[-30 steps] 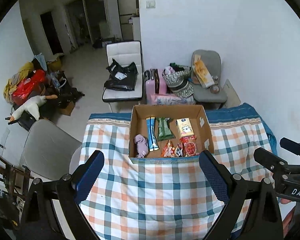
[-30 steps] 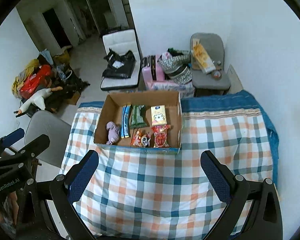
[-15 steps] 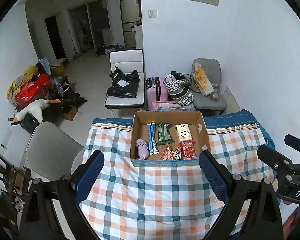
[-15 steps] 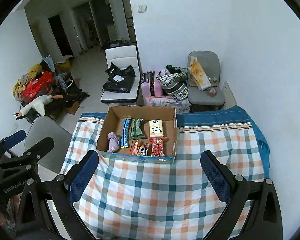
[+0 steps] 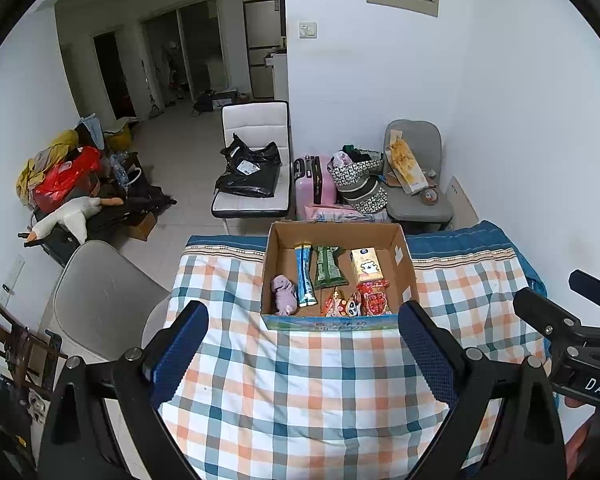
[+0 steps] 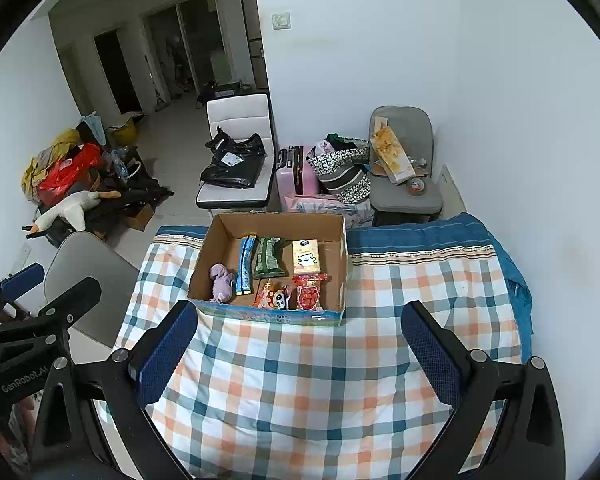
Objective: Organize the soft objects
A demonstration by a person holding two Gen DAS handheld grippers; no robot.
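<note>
A cardboard box (image 5: 403, 264) (image 6: 204, 256) sits at the far side of the checked tablecloth. Inside lie a purple plush (image 5: 283, 289) (image 6: 221, 282), a blue packet (image 5: 304, 276) (image 6: 245, 266), a green packet (image 5: 329, 266) (image 6: 268, 258), a tissue pack (image 5: 367, 266) (image 6: 306, 258), a red packet (image 5: 375, 299) (image 6: 310, 294) and a small panda toy (image 5: 344, 304) (image 6: 277, 296). My left gripper (image 5: 302, 350) is open and empty, held above the cloth in front of the box. My right gripper (image 6: 300, 354) is open and empty too; it also shows at the right edge of the left wrist view (image 5: 560, 320).
The checked tablecloth (image 5: 300, 380) (image 6: 320, 380) covers the table, with a blue cloth (image 6: 420, 232) along its far edge. A grey chair (image 5: 100, 300) stands at the left. Beyond are a white chair (image 5: 256, 160), a pink suitcase (image 5: 314, 184), bags and a grey chair (image 5: 416, 184).
Both grippers have risen and pulled back from the table. The box now looks smaller and farther, and more of the room shows. Both stay open.
</note>
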